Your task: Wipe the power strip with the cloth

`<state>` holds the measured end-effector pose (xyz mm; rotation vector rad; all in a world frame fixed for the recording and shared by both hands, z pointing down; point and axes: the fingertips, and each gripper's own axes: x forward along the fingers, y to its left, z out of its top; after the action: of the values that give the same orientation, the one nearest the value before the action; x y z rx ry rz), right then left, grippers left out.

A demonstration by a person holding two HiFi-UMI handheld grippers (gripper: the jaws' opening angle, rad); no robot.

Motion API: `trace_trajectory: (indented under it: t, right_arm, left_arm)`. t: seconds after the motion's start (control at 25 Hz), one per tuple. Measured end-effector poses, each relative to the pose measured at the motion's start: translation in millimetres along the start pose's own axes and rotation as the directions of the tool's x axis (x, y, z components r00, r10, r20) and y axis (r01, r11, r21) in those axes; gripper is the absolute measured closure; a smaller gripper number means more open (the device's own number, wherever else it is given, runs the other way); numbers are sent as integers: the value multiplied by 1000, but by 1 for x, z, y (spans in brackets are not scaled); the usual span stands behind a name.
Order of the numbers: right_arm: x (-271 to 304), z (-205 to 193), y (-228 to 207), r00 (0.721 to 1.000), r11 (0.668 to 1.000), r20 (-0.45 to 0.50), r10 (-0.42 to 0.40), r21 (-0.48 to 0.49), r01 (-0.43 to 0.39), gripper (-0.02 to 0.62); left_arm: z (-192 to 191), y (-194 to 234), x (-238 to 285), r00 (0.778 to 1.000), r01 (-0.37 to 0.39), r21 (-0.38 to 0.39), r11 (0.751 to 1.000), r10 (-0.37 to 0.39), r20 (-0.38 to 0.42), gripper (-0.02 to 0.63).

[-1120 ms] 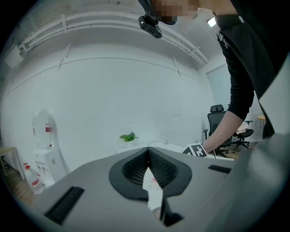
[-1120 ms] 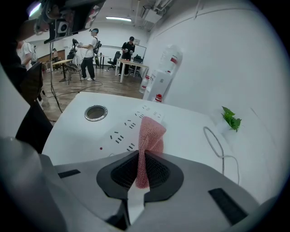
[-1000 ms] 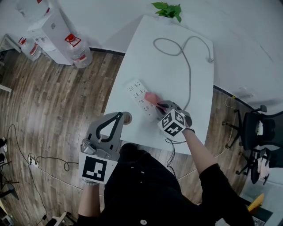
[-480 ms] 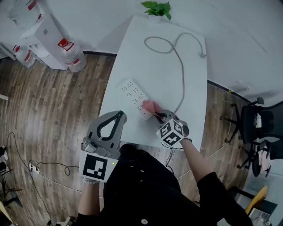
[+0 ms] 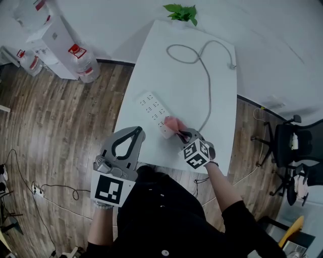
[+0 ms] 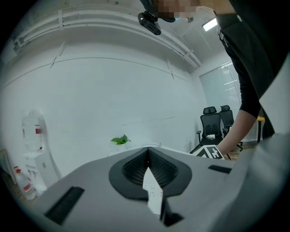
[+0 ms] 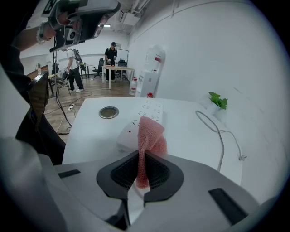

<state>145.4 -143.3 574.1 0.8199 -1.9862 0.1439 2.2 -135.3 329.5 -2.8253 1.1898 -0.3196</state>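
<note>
The white power strip (image 5: pixel 153 107) lies slantwise near the left edge of the white worktop (image 5: pixel 176 70). Its grey cable (image 5: pixel 207 83) runs from the near end away towards the plant (image 5: pixel 180 12) at the far edge. The pink cloth (image 5: pixel 172 124) sits at the strip's near end, with a fold of it pinched tight between the jaws of the right gripper (image 5: pixel 183 134). The left gripper (image 5: pixel 136 131) is held by the worktop's near-left corner, its jaws together with nothing between them.
</note>
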Motion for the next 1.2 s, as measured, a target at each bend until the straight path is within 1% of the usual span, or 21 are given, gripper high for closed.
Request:
trace_trajectory:
  t: [0.2,0.36,0.52,0.68,0.92,1.04,1.2]
  right_arm:
    - [-10,6,-13,999,999,17,-36,-2,36,546]
    - [-22,19,-30,996,997,47,-71,-26,72,546]
    - [-30,38,-49,992,992,82,-98,-78,104,546]
    - [-33,65,-65,987,979,116,-107,-160,125,546]
    - [-21,112,-79,983,947,164,-82,-295,128,546]
    - [-10,134,-78,982,923,179,-53,-367,117,546]
    - [12,160,-66,983,884,182,-8,-459,93,546]
  left_arm:
    - [-1,2,-2,1000,-7,-2,1000,7,-4,592]
    - [1,1,-3,1000,-12,0,1000,12,0,592]
    - [1,2,-5,1000,-24,4,1000,24,4,592]
    - [1,6,-9,999,-42,0,999,42,3,592]
    - [-3,14,-18,996,-83,-1,997,83,-7,592]
    - [-4,19,-24,994,-109,-7,994,109,-17,592]
    - [-9,28,-37,988,-150,-6,989,150,-31,592]
